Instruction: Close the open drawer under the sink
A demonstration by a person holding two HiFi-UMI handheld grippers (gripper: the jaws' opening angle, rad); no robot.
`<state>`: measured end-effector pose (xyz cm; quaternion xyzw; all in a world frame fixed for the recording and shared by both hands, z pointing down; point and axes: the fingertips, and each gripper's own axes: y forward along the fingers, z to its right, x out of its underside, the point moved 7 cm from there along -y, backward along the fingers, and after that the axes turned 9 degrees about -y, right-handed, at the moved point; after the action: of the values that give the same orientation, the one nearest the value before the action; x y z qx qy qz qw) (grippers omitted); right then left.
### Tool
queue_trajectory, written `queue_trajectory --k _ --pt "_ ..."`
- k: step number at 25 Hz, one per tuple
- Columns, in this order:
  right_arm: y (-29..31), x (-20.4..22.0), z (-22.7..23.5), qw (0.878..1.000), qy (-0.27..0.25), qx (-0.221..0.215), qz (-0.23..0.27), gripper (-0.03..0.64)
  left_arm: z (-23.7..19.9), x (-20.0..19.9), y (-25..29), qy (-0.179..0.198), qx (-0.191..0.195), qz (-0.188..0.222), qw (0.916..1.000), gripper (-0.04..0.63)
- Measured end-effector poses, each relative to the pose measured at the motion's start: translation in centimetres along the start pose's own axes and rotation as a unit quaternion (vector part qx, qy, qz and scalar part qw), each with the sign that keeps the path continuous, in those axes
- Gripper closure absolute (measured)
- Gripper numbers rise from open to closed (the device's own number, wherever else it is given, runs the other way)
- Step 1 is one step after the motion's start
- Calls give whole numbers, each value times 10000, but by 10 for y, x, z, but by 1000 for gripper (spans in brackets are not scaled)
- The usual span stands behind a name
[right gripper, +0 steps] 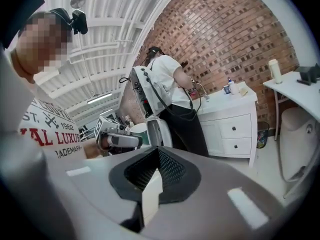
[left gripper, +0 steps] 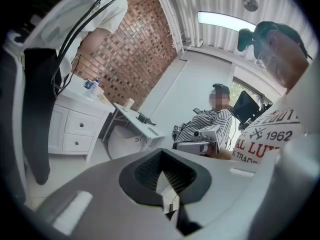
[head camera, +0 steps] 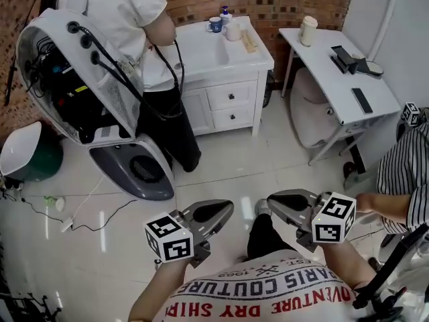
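The left gripper [head camera: 225,209] and the right gripper [head camera: 273,200] are held side by side low in the head view, close to the wearer's printed T-shirt [head camera: 268,290]. They are near each other but not touching. Each gripper's own view shows its jaws brought together at the tip, with nothing between the ribbed black pads. Their marker cubes [head camera: 169,238] sit at the rear ends.

The white sink cabinet [head camera: 258,69] stands at 12 o'clock from the grippers, well apart from them, against a brick wall [head camera: 281,2]. Two drawers are stacked on its front: the upper drawer [head camera: 231,96] and the lower drawer [head camera: 232,117], each with a dark knob. From here both fronts look level with the cabinet face, and no view shows clearly that either one is pulled out. A blue mug [head camera: 214,24] stands on the counter behind the basin [head camera: 204,51].

At 11 o'clock a person in a white top [head camera: 134,9] stands at the cabinet's left side, with a large white equipment pack [head camera: 50,39] hanging behind them. At 2 o'clock is a white side table [head camera: 345,89]. At 3 o'clock a seated person in a striped shirt [head camera: 402,176] shows at the frame edge.
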<state>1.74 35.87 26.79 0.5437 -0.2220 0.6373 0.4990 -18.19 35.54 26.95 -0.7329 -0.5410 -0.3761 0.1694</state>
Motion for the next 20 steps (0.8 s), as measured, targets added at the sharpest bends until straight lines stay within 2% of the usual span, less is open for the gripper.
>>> queue_trajectory --k 3,7,20 --pt "-17 2 -41 10000 -15 -2 65 611 37 10 -17 168 114 74 9998 614" --pt "-29 -3 -66 9999 -38 -39 138 611 66 17 -28 297 139 83 9994 614" --pt "-55 7 -70 9999 -49 47 101 611 87 29 -10 303 147 -100 9994 614"
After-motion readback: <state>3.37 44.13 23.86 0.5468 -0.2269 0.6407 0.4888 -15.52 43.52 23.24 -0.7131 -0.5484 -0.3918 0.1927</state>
